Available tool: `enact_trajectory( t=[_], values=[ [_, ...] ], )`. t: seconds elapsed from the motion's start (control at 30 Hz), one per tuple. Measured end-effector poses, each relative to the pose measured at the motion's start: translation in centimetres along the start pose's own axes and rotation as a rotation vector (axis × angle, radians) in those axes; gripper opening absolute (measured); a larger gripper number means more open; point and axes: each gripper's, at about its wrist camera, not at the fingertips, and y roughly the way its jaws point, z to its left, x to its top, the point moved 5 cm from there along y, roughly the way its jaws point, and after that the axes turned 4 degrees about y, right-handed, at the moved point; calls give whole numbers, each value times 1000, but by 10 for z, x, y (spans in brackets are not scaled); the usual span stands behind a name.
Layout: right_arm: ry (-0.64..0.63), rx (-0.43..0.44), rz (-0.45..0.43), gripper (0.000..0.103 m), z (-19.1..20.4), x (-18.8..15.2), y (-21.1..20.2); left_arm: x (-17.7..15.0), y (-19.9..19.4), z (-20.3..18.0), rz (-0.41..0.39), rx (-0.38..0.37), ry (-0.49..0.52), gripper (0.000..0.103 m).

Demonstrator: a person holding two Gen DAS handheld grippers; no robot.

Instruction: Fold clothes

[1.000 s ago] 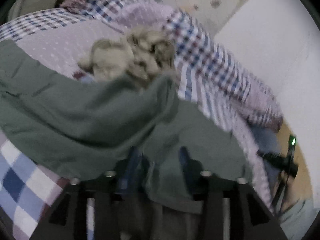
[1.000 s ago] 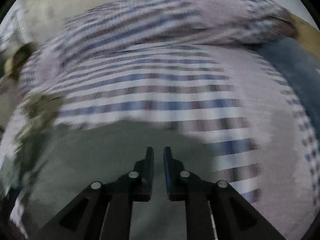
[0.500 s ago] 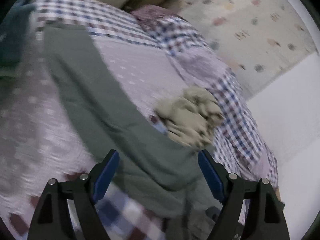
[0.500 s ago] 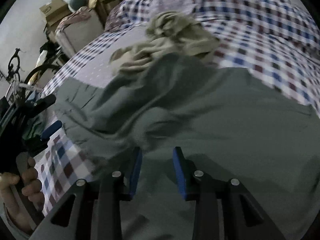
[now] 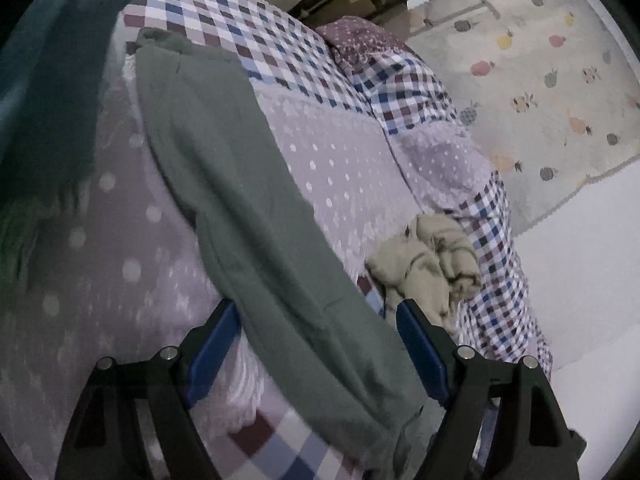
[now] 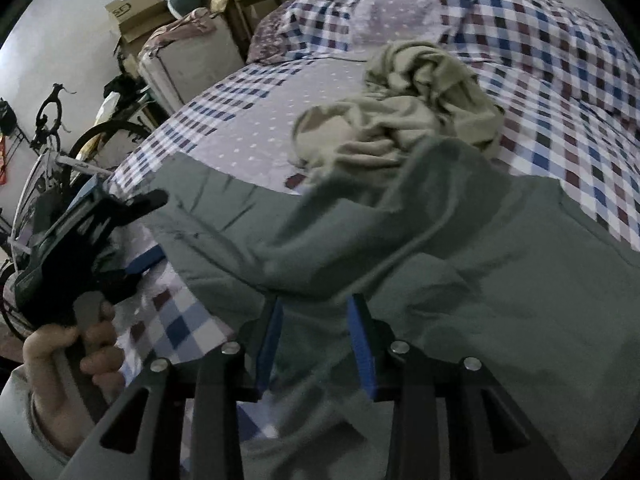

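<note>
Grey-green cloth, a long garment (image 5: 248, 216), lies stretched across a bed covered in a lilac dotted and checked quilt (image 5: 344, 152).

From the left wrist camera, going left to right: a dark teal fabric (image 5: 52, 80) hangs at the far left edge, blurred. Next comes the garment, running from the upper left down to the bottom centre. The left gripper (image 5: 316, 320) has its blue-padded fingers spread wide, one on each side of the garment, gripping nothing. To the right, a crumpled beige garment (image 5: 432, 264) sits on the quilt, just beside the green one. Beyond it is a pale wall with a fruit-print hanging (image 5: 552, 60).

From the right wrist camera, left to right: a person's hand (image 6: 68, 356) holds the handle of the left gripper. Cardboard boxes (image 6: 168, 28) stand behind. At centre, the right gripper (image 6: 316, 308) sits partly open over a raised fold of the green garment, holding nothing.
</note>
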Motion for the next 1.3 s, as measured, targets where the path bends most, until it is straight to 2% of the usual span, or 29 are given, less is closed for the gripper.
enact_trajectory(
  t=[0.13,0.3,0.33,0.4,0.43,0.47,0.5,0.6,0.7,0.77,0.83,0.93,1.0,1.07,1.1,1.13,1.17,1.2,1.23,1.27,1.3],
  values=[
    [-37,12,10,37,18,10,2,21,4,9,-19,-16,-42,84],
    [-53,41,-17,39,35,24,-3,44,3,25,-59,18,-56,83],
    [-52,47,-25,39,39,25,-4,45,4,24,-69,32,-45,79],
    [-52,53,-34,39,41,25,-8,43,7,22,-78,79,-7,50],
    [-51,55,-40,39,41,25,-11,40,12,19,-56,76,10,8],
    [-48,54,-51,39,40,24,-15,37,17,16,-34,72,28,1],
    [-40,54,-64,39,38,24,-20,34,21,12,-22,57,47,1],
    [16,54,-125,39,24,23,-42,22,17,-17,-53,34,158,1],
    [123,56,-230,40,-9,17,-82,-10,3,-85,-106,-30,418,1],
    [201,42,-296,40,-35,9,-107,-61,-7,-143,-105,-108,704,1],
    [316,29,-363,43,-74,-8,-132,-148,-6,-193,-1,-193,1085,1],
    [480,-5,-368,45,-130,-40,-150,-254,13,-200,180,-189,1470,1],
    [517,-22,-334,45,-148,-56,-152,-298,32,-183,298,-125,1620,2],
    [489,-36,-294,45,-151,-66,-152,-308,34,-181,256,-74,1691,3],
    [465,-41,-280,45,-148,-69,-151,-306,32,-183,254,-86,1680,6],
    [435,-43,-268,45,-144,-68,-150,-304,30,-185,253,-97,1669,16],
    [396,-42,-260,45,-137,-65,-150,-300,28,-186,273,-122,1637,34],
    [357,-40,-251,45,-129,-62,-149,-296,27,-186,294,-146,1605,45],
    [320,-39,-244,45,-123,-59,-148,-293,24,-185,300,-164,1582,65],
    [294,-44,-247,45,-117,-56,-148,-288,21,-184,297,-175,1558,76],
    [274,-41,-254,45,-110,-53,-147,-281,17,-181,310,-186,1506,79]
  ],
)
